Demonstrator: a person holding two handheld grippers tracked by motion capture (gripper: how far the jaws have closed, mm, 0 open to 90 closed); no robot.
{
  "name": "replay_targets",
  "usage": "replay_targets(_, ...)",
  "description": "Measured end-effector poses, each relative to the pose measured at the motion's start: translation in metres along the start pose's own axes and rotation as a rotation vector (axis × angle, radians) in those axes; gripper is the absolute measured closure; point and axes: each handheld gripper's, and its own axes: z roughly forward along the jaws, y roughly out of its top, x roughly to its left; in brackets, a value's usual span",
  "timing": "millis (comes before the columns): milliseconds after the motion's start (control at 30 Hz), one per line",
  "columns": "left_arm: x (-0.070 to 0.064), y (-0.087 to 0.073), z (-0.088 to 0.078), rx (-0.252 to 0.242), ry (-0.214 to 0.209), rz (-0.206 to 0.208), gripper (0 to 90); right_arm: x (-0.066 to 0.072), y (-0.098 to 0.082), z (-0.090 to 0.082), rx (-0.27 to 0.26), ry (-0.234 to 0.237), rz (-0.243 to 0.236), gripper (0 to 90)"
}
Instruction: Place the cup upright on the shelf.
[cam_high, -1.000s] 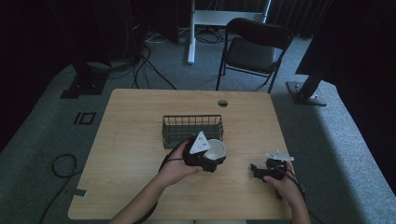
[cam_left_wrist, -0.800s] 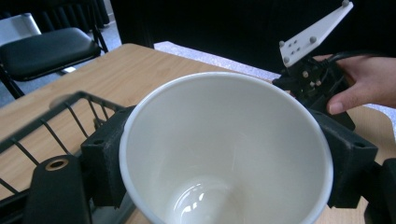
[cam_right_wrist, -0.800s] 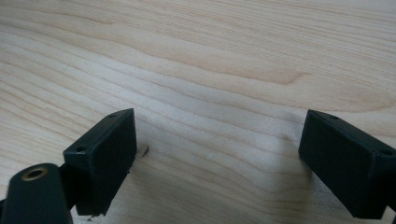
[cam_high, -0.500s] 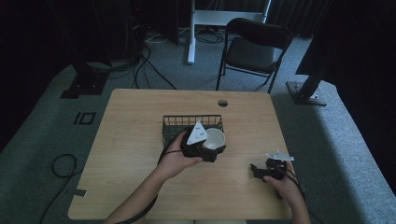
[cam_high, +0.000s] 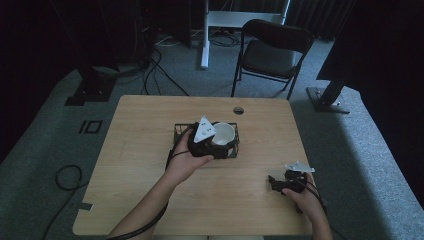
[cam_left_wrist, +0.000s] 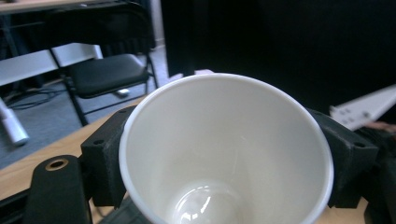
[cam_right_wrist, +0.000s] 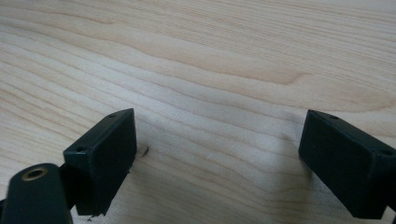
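A white paper cup (cam_high: 222, 134) is clamped between the jaws of my left gripper (cam_high: 216, 146), held above the black wire basket (cam_high: 233, 149) at the table's middle. In the left gripper view the cup (cam_left_wrist: 224, 154) is seen from above, its mouth open and its inside bare, with a black jaw pressed on each side. My right gripper (cam_high: 278, 183) rests low over the table near the front right edge. Its jaws stand wide apart in the right gripper view (cam_right_wrist: 217, 163), with nothing but bare wood between them.
The wooden table (cam_high: 150, 175) has a round cable hole (cam_high: 238, 110) at its far edge. A black folding chair (cam_high: 272, 52) stands behind the table. Cables lie on the grey floor at the left (cam_high: 67, 175).
My left gripper has lifted the cup and carried it away from me, from in front of the basket to over it. The right gripper has stayed where it was.
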Motion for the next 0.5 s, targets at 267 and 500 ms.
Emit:
replay_targets(267,0.015,0.007,-0.002,-0.023,0.109,-0.073,20.4,0.000,0.000,0.000,0.000,0.000,0.000,10.9)
replay_targets(500,0.032,0.002,0.001,-0.019,0.217,-0.113,20.4,0.000,0.000,0.000,-0.002,0.000,0.001,10.9)
